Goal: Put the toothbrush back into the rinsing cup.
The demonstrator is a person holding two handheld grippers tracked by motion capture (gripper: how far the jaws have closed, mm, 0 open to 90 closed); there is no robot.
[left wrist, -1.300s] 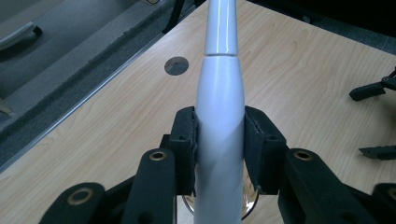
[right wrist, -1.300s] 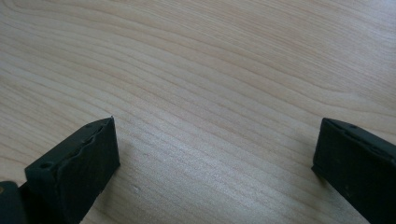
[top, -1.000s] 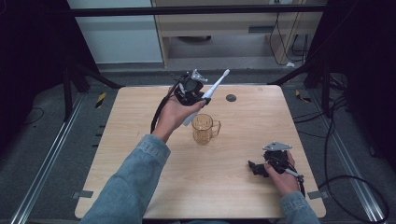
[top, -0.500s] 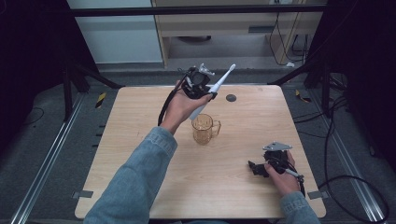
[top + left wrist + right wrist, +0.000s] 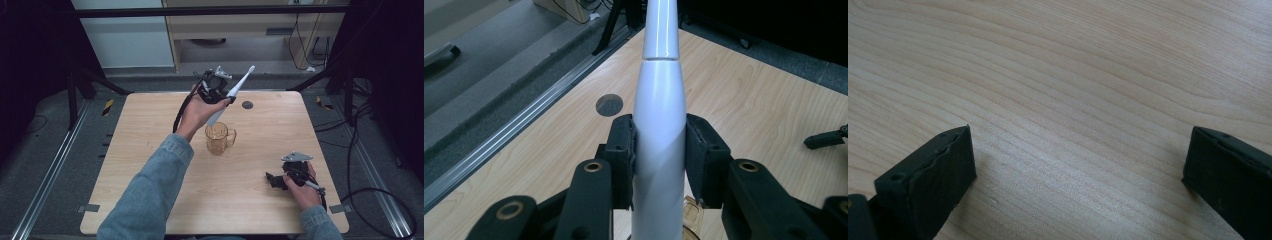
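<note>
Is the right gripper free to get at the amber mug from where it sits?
Probably yes. The right gripper rests open and empty on the table, with bare wood between it and the mug. The left gripper holds the white toothbrush above the mug.

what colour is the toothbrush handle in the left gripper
White, glossy and plain. The toothbrush shows best in the left gripper view, clamped in the left gripper.

High view looks down from afar; both gripper views sit close, sharing the wooden table (image 5: 150, 150).
</note>
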